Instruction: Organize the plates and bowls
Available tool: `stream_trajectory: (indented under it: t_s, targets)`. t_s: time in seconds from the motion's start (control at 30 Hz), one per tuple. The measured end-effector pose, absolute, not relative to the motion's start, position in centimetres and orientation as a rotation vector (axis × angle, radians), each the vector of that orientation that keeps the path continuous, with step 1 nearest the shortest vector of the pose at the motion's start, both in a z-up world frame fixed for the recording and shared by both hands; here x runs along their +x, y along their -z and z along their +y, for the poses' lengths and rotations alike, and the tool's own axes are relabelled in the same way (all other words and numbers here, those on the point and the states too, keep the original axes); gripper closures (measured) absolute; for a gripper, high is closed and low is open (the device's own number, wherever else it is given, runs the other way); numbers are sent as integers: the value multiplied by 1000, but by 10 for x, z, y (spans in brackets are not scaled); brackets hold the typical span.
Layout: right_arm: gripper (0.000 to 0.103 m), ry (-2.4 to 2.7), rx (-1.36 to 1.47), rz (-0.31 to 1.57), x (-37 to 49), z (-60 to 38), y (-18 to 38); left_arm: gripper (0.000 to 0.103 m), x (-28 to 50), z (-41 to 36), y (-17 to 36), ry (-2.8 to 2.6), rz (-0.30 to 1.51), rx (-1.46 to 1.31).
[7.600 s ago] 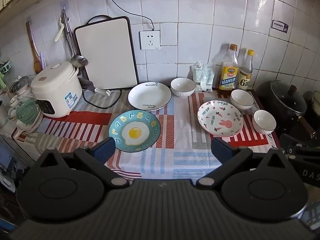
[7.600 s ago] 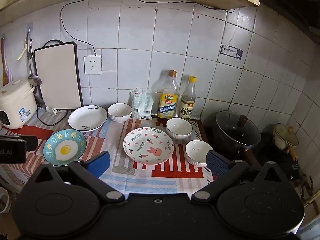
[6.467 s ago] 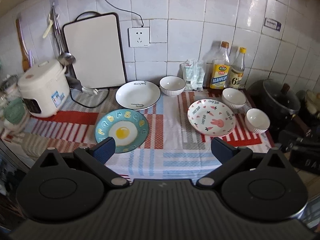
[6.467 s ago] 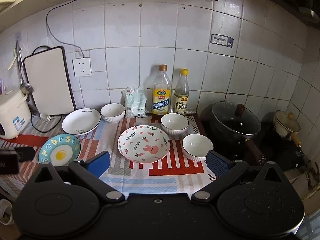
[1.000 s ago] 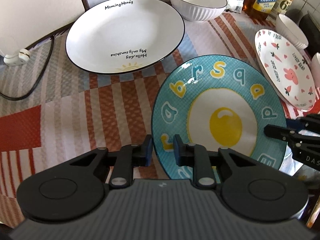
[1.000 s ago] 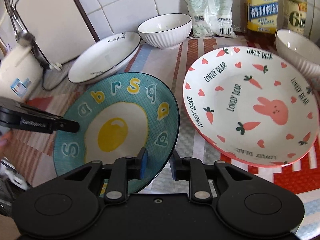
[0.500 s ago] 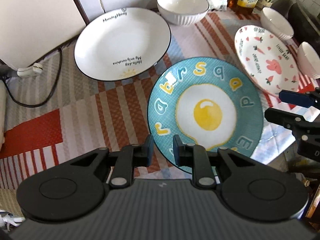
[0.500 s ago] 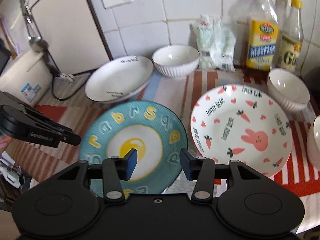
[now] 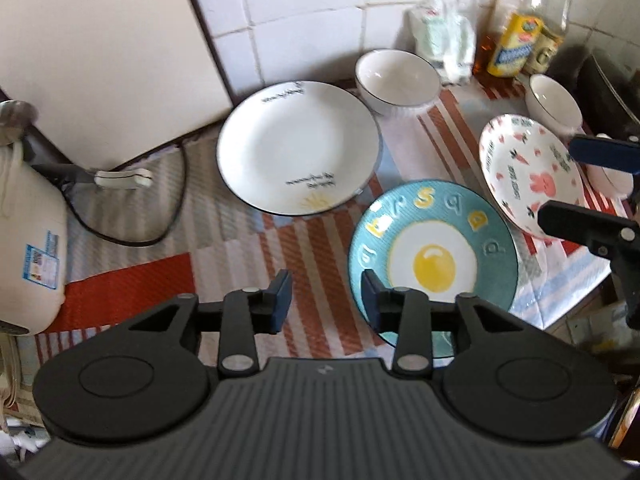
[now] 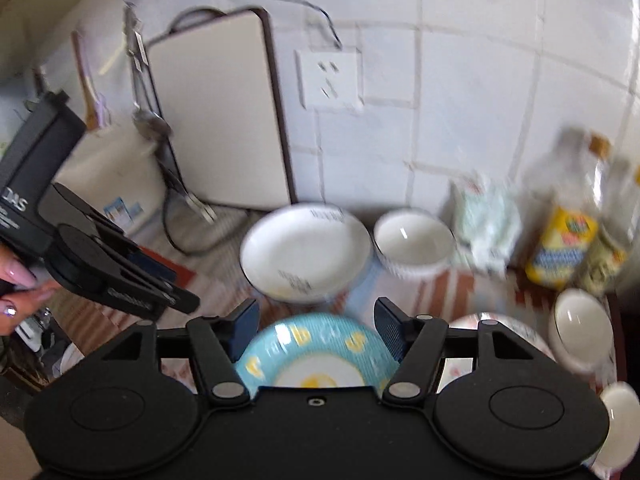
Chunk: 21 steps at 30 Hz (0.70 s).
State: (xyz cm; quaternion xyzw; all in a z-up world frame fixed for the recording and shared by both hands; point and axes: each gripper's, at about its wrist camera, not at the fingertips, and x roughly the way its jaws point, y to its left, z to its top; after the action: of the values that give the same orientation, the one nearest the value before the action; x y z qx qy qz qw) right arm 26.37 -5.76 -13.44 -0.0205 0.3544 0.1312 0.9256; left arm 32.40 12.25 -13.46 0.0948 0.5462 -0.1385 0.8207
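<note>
- Both grippers have let go of the egg-print plate (image 9: pixel 434 256) and drawn back from it since the earlier frames, when each pinched its near rim; the plate now lies flat on the cloth, lower right of centre in the left wrist view.
- Left gripper (image 9: pixel 325 300): jaws opening, nothing between them, only striped cloth showing in the gap; its right finger sits in front of the plate's left rim.
- Right gripper (image 10: pixel 316 326): jaws opening, spread wide, with the egg-print plate seen below in the gap but not pressed by either pad.
- White plate (image 9: pixel 298 148) with black lettering sits upper centre, just beyond the egg-print plate; the rabbit plate (image 9: pixel 528 172) lies at the right, its edge close to or overlapping the egg-print plate's rim, I cannot tell which.
- White bowls: one (image 9: pixel 396 78) behind the white plate, another (image 9: pixel 554 102) at the far right.
- Handling, as I judge it: glazed ceramic, stiff, fairly heavy, slick and breakable; a plate offers only its raised rim to thin jaws, so two opposite rim grips seem safest, and stacking calls for a gentle set-down.
- Surface: a striped tablecloth (image 9: pixel 160 280) that could bunch or slide under a dragged plate.
- Room: tiled wall, cutting board (image 9: pixel 100 60) leaning upper left, rice cooker (image 9: pixel 24 240) at the left edge, bottles (image 9: pixel 516 36) upper right.
</note>
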Motion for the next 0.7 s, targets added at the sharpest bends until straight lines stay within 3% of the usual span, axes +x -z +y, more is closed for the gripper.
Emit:
stream_trajectory:
  t_s: [0.3, 0.7]
  targets:
    - [34, -337, -50, 688, 319, -44, 135, 55, 356, 152, 123, 181, 1104, 154]
    - [34, -363, 117, 763, 394, -52, 184, 45, 409, 166, 172, 73, 1093, 52]
